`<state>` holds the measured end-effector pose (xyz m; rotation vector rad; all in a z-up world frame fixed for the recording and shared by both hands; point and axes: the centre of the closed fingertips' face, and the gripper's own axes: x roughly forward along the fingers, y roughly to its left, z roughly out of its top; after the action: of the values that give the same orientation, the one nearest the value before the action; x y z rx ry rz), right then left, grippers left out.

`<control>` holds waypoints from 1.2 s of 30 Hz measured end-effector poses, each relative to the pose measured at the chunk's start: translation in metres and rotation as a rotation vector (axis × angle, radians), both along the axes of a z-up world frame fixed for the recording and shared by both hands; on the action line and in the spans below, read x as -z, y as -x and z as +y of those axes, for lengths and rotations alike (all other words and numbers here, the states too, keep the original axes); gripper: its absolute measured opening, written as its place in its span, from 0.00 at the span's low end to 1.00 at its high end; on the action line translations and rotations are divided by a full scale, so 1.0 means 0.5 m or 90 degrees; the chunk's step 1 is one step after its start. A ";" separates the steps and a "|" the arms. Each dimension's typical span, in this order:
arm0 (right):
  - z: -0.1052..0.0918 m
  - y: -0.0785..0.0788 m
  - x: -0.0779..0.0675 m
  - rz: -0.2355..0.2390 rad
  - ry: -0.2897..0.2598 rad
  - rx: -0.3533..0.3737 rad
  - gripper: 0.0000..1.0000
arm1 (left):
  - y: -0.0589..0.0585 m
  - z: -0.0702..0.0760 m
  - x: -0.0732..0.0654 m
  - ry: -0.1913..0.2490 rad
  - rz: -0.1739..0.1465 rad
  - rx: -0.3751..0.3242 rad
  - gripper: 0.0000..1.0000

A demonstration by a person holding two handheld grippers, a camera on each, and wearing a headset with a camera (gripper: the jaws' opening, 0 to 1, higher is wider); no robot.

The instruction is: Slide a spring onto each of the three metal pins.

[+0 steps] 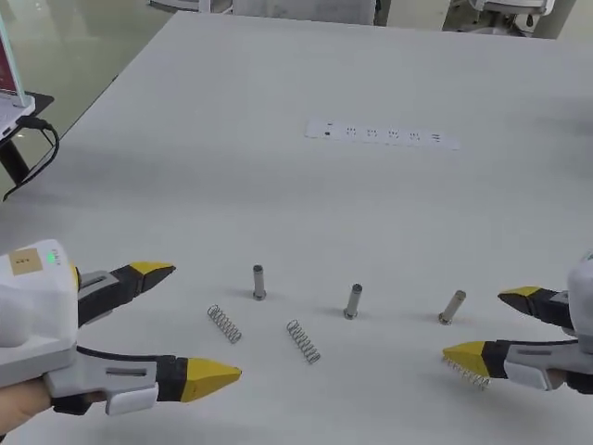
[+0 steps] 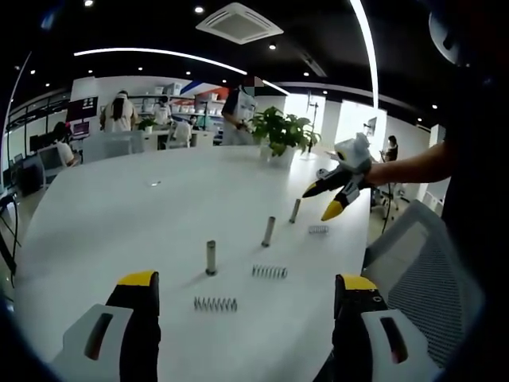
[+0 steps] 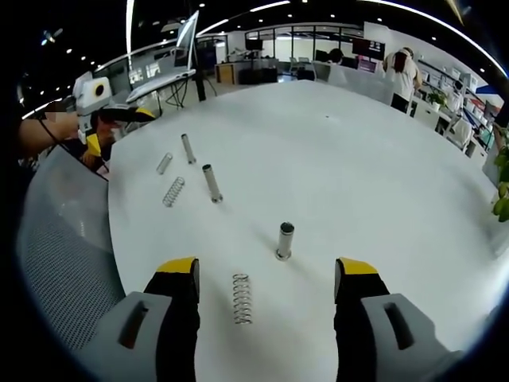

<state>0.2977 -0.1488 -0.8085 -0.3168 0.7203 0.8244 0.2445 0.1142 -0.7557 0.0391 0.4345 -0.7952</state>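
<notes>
While left gripper [image 1: 204,322] and right gripper [image 1: 473,324] both gape wide, empty | three pins [image 1: 353,301] upright, bare; springs [image 1: 303,341] flat near them | risk: jaw knocks a free-standing pin over; hard pinch could ping a spring away

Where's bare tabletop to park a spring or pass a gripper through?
Widest free patch: table between the three pins and the power strip. Crowded: the near strip before the pins, where two springs lie, a third spring by the right gripper.
</notes>
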 end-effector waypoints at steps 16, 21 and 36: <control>0.000 0.033 0.015 0.020 0.028 -0.035 0.64 | 0.003 0.010 0.002 0.001 0.000 -0.015 0.86; -0.004 0.040 0.023 0.031 0.041 -0.038 0.57 | 0.004 0.013 0.003 0.001 0.000 -0.019 0.86; -0.007 0.073 0.057 0.081 0.089 -0.069 0.31 | 0.008 0.017 0.006 0.001 0.002 -0.023 0.85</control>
<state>0.2611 -0.1525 -0.8372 -0.4356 0.8877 0.9049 0.2405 0.1227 -0.7588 0.0281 0.4365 -0.7600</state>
